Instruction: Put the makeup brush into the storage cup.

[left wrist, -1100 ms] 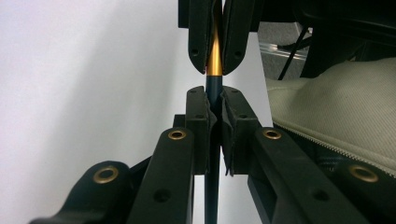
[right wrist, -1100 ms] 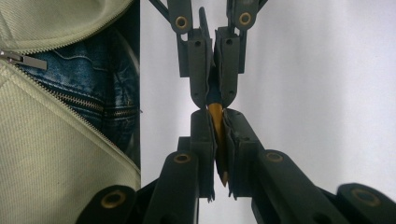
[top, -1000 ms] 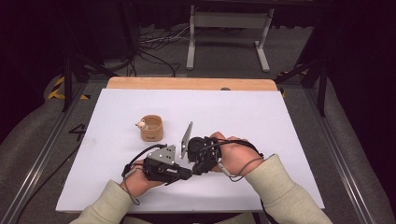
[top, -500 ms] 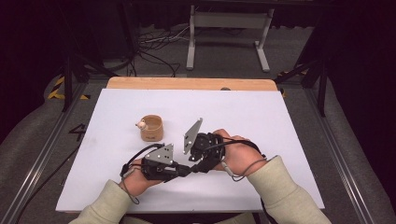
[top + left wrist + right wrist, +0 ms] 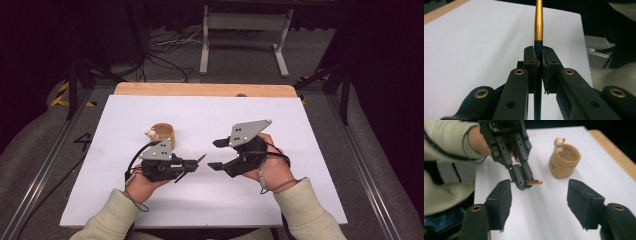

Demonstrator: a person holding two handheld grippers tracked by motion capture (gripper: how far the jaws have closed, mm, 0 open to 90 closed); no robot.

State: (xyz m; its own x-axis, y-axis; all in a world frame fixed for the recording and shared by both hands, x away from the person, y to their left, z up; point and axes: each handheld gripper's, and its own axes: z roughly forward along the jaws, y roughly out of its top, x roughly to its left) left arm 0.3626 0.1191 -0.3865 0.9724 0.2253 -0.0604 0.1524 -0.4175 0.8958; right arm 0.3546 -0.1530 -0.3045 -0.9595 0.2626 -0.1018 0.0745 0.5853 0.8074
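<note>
Above a white-topped desk (image 5: pixel 300 150), the left gripper (image 5: pixel 192 165) is clamped on a slim pen (image 5: pixel 538 22) with a gold barrel, held just clear of the surface. The right gripper (image 5: pixel 216 154), its jaws just opened with nothing between them, faces it close by. A tan cup (image 5: pixel 162 135) stands just behind the left gripper.

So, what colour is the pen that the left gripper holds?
The pen is golden orange with a dark lower part; the left gripper view shows it best.

I see the white bench (image 5: pixel 300 200) evenly lit from above, the room around it dark. Shadows are faint. My left gripper view blurs near the jaws; the right one looks soft.
</note>
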